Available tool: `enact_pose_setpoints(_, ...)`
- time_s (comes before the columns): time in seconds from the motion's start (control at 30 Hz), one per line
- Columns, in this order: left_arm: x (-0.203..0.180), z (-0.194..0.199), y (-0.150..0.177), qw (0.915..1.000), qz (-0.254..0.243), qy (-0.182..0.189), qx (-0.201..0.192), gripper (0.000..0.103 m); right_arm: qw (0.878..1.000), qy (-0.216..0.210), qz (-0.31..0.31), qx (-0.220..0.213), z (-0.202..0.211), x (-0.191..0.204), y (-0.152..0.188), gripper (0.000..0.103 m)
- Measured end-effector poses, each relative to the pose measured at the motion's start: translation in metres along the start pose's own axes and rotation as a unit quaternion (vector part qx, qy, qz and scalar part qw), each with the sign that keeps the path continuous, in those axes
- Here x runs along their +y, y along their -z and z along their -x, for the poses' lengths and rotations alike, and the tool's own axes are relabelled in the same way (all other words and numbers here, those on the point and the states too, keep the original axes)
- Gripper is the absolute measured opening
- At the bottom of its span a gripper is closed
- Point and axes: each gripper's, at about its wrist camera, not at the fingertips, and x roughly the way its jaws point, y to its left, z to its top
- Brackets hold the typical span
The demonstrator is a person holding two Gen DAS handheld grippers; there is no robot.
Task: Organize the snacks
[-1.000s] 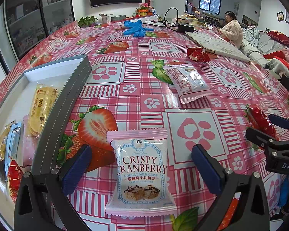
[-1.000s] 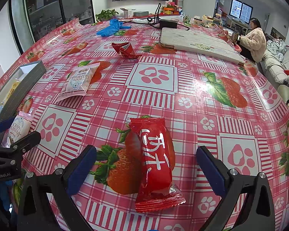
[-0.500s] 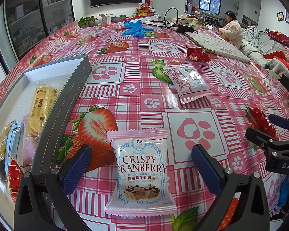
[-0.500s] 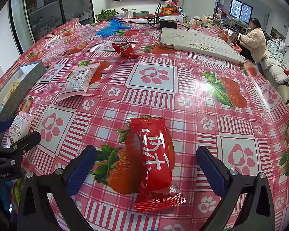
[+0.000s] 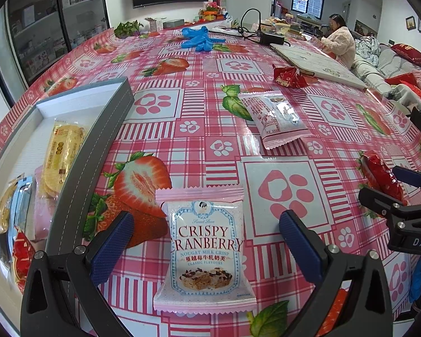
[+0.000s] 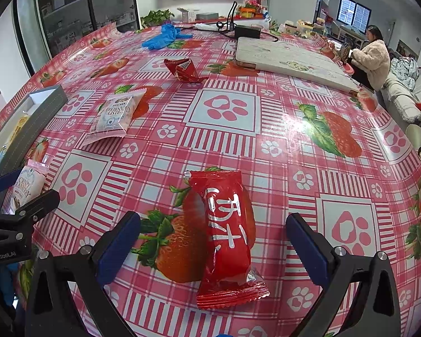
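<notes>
A pink Crispy Cranberry packet (image 5: pixel 207 250) lies flat on the strawberry tablecloth, between the wide-apart fingers of my left gripper (image 5: pixel 207 244), which is open and not touching it. A red wrapped snack (image 6: pixel 227 233) lies between the fingers of my right gripper (image 6: pixel 213 244), also open. The grey-rimmed tray (image 5: pixel 98 140) at the left holds a yellow cracker pack (image 5: pixel 60 154) and several other snacks. A second cranberry packet (image 5: pixel 278 118) and a crumpled red wrapper (image 5: pixel 289 77) lie farther out on the table.
Blue gloves (image 5: pixel 200 39), a white folded board (image 5: pixel 317 64), a black adapter with cables (image 5: pixel 272 38) and clutter sit at the far end. A person in a cream fleece (image 5: pixel 339 45) sits beyond the table's right side.
</notes>
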Motion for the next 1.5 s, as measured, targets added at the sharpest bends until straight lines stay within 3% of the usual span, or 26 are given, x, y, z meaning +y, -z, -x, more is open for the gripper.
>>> enact_pose_setpoints(0.07,-0.002,0.004,0.001,1.0000,-0.002,0.002,0.009,0.098,1.000,-0.001,0.004,0.012,0.002,0.001,-0.001,0.095)
enact_pose_setpoints(0.13,-0.006,0.008,0.002,0.9999,-0.007,0.007,0.012,0.084,1.000,-0.005,0.010,0.015,0.006,0.003,-0.001,0.083)
enact_pose_setpoints(0.17,-0.008,0.011,0.002,0.9998,-0.010,0.009,0.013,0.078,1.000,-0.007,0.011,0.018,0.008,0.003,-0.001,0.072)
enact_pose_setpoints(0.2,-0.010,0.013,0.002,0.9997,-0.014,0.012,0.013,0.063,1.000,-0.008,0.009,0.020,0.010,0.002,-0.002,0.057)
enact_pose_setpoints(0.23,-0.012,0.015,0.002,0.9995,-0.021,0.018,0.016,0.047,1.000,-0.007,0.006,0.021,0.011,0.001,-0.003,0.048)
enact_pose_setpoints(0.27,-0.014,0.016,0.001,0.9992,-0.027,0.025,0.020,0.042,1.000,-0.009,-0.005,0.023,0.013,-0.002,-0.002,0.033)
enact_pose_setpoints(0.3,-0.015,0.017,0.001,0.9988,-0.029,0.029,0.026,0.042,0.999,-0.020,-0.018,0.024,0.015,-0.006,0.000,0.026)
enact_pose_setpoints(0.43,-0.007,0.027,0.005,0.9962,-0.004,0.079,0.037,0.041,0.996,-0.067,-0.060,0.028,0.024,-0.015,0.009,0.024)
enact_pose_setpoints(0.67,0.007,0.044,0.006,0.9961,0.011,0.082,0.032,0.041,0.996,-0.072,-0.040,0.047,0.020,-0.008,0.005,0.026)
enact_pose_setpoints(0.73,0.010,0.049,0.008,0.9963,0.009,0.082,0.026,0.041,0.997,-0.055,-0.027,0.049,0.018,-0.005,0.001,0.040)
enact_pose_setpoints(0.77,0.010,0.051,0.009,0.9965,0.008,0.080,0.024,0.041,0.997,-0.047,-0.022,0.050,0.017,-0.003,-0.001,0.056)
enact_pose_setpoints(0.87,0.011,0.054,0.011,0.9963,0.009,0.082,0.024,0.041,0.999,-0.020,-0.001,0.050,0.010,0.004,-0.004,0.059)
enact_pose_setpoints(0.93,0.012,0.055,0.011,0.9963,0.011,0.082,0.024,0.041,0.999,-0.006,0.013,0.049,0.009,0.010,-0.004,0.056)
enact_pose_setpoints(1.0,0.013,0.059,0.011,0.9965,0.010,0.080,0.022,0.041,0.999,-0.010,0.022,0.048,0.013,0.014,-0.004,0.022)
enact_pose_setpoints(1.23,0.035,0.088,-0.011,0.9978,0.012,0.066,-0.004,0.041,0.995,-0.095,0.016,0.030,0.038,0.037,-0.019,0.022)
enact_pose_setpoints(1.5,0.099,0.131,-0.048,0.9981,0.031,0.028,-0.044,0.042,0.983,-0.173,0.059,-0.011,0.074,0.111,-0.081,0.022)
